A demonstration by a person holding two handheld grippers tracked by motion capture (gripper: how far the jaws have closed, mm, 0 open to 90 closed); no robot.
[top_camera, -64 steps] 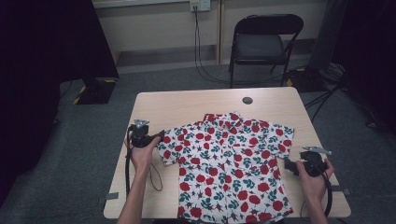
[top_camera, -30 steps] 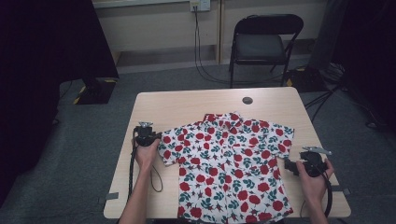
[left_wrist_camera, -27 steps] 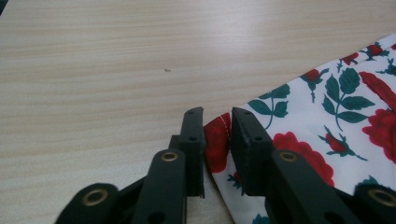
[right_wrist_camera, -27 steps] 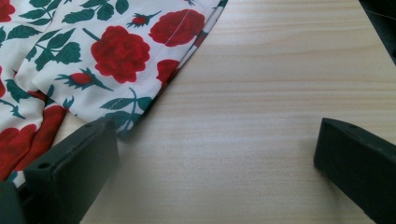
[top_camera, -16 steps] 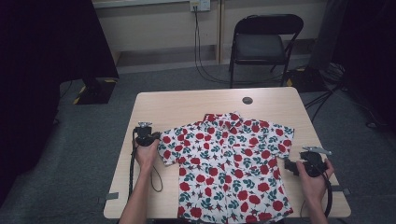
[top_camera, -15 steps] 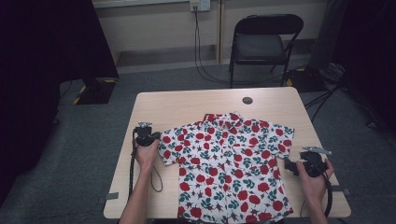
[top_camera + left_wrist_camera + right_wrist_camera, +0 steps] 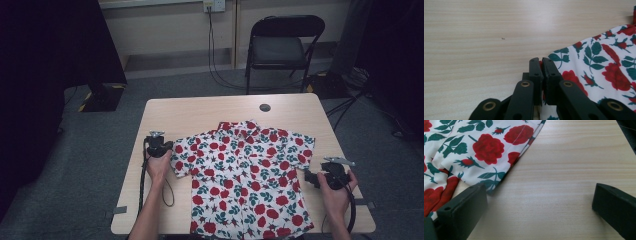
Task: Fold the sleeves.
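A white short-sleeved shirt [image 7: 245, 180] printed with red roses and green leaves lies flat, front up, on the light wooden table [image 7: 200, 115]. At its left sleeve my left gripper [image 7: 169, 150] rests on the table, and in the left gripper view it [image 7: 541, 61] is shut on the sleeve's edge [image 7: 584, 65], with a sliver of cloth between the pads. My right gripper [image 7: 309, 178] sits by the right sleeve. In the right gripper view it [image 7: 538, 188] stands wide open; its left jaw overlaps the sleeve hem [image 7: 499, 167], its right jaw is over bare wood.
A round black cable hole [image 7: 265, 107] sits near the table's far edge. Behind the table stands a black folding chair [image 7: 282, 47], with cables on the floor around it. Bare wood lies left of the shirt and along the far side.
Since the earliest frame my left gripper has slid a little to the right, up to the sleeve edge. The right gripper and the shirt have kept still.
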